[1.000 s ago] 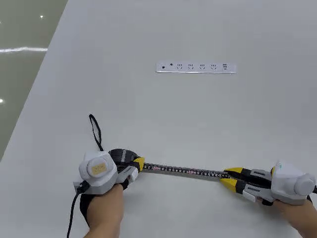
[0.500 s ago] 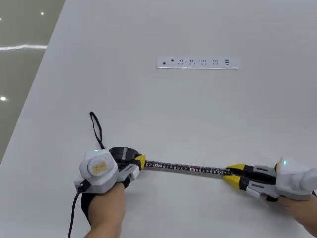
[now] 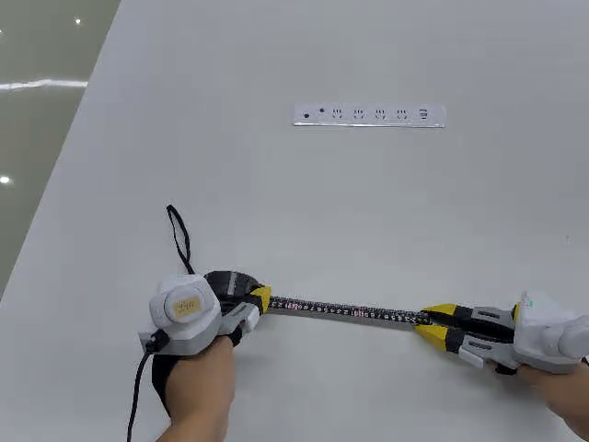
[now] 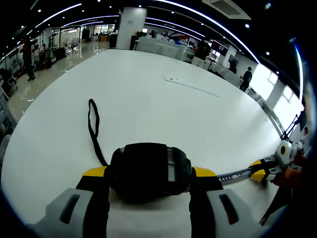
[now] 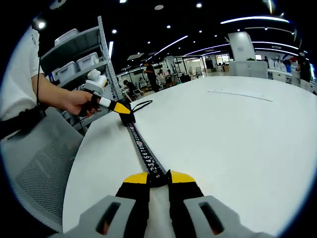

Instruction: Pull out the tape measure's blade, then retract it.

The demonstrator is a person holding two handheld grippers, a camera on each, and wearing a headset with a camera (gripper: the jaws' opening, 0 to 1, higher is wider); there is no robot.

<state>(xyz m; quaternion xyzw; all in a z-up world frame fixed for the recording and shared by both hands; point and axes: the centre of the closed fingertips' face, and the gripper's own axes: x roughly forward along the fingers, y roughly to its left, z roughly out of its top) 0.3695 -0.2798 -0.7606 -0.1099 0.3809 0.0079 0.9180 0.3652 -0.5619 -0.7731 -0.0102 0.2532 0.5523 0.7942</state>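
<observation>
While the left gripper (image 4: 149, 172) clamps its two yellow-tipped jaws on either flank of the tape measure (image 3: 228, 284), lower left of the head view, the right gripper (image 5: 159, 178) at lower right has its jaws pressed together on the free end of the blade (image 3: 345, 312)

Status: blade drawn out, lying low along the table (image 3: 276, 193) in a straight line from the case mouth to the right gripper's tips, its printed numerals legible in the right gripper view. Pull-out step judged done or very nearly so. Retraction judged not yet begun, since the full drawn length spans the gap between the two grippers, which sit well apart

Count, working outward:
- grippers: two, both closed on the work
- tape measure: one, black case, resting on the table
- blade: one, extended
- wrist strap (image 3: 178, 238): one, a black loop trailing from the case toward the upper left, lying flat
- power strip (image 3: 369, 115): one, white, upper centre of the head view, well apart from the tape
- table: one, white
</observation>
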